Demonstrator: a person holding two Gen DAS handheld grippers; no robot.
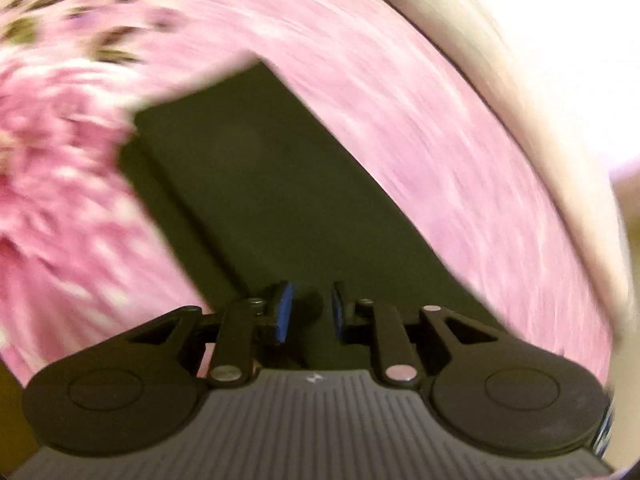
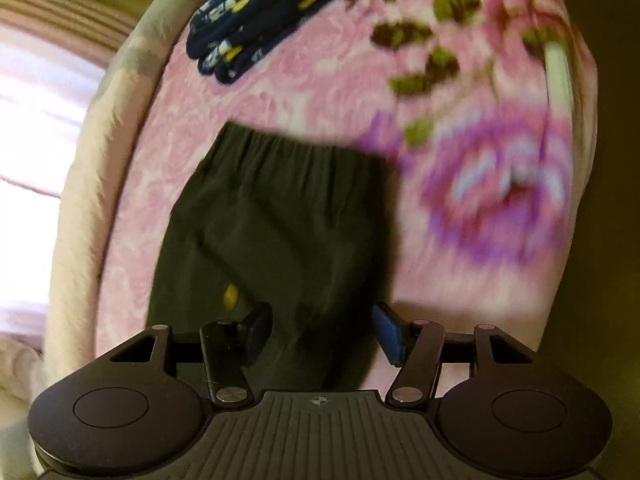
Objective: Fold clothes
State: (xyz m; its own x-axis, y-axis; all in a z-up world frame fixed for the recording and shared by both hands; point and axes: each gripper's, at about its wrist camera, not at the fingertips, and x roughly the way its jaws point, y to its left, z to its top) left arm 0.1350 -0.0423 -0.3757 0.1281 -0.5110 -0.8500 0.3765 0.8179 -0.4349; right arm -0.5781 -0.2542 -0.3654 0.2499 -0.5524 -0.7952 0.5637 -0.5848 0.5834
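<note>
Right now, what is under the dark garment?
The dark garment lies flat on a pink floral blanket, which shows on all sides of it. Anything between garment and blanket is covered. A navy patterned garment lies apart, further up the blanket.

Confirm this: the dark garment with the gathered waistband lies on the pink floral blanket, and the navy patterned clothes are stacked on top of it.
Not quite. The navy patterned clothes are not on the dark garment; they lie apart from it, farther up the pink floral blanket, with bare blanket between them. The right wrist view shows this. The rest stands.
</note>
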